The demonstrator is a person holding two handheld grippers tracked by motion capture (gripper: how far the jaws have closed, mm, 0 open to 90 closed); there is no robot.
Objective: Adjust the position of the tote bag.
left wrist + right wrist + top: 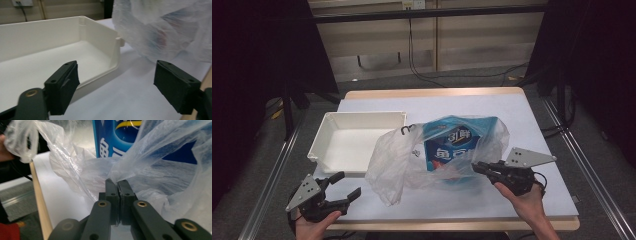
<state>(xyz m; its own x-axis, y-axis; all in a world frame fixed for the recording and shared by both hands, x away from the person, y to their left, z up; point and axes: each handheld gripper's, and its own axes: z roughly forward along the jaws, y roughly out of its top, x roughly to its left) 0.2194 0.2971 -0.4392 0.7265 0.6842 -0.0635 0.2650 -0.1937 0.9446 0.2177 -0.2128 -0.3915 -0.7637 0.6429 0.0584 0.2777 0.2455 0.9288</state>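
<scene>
A thin clear plastic bag [394, 157] lies crumpled in the middle of the table, with a blue printed package [457, 145] inside it. My right gripper [475, 168] is at the bag's near right side, its jaws pressed together on a fold of the film. In the right gripper view the film [75, 157] is pinched at the tips of the right gripper [117, 181], and the blue package [117, 140] stands just behind. My left gripper [349, 183] hovers open near the front left edge with nothing in it. From the left gripper [120, 85], the bag [160, 30] sits ahead to the right.
An empty white tray [362, 117] sits left of the bag, and its corner wall [100, 32] is close in front of the left gripper. A pale mat [512, 110] covers the wooden table. Metal rails and dark curtains flank both sides.
</scene>
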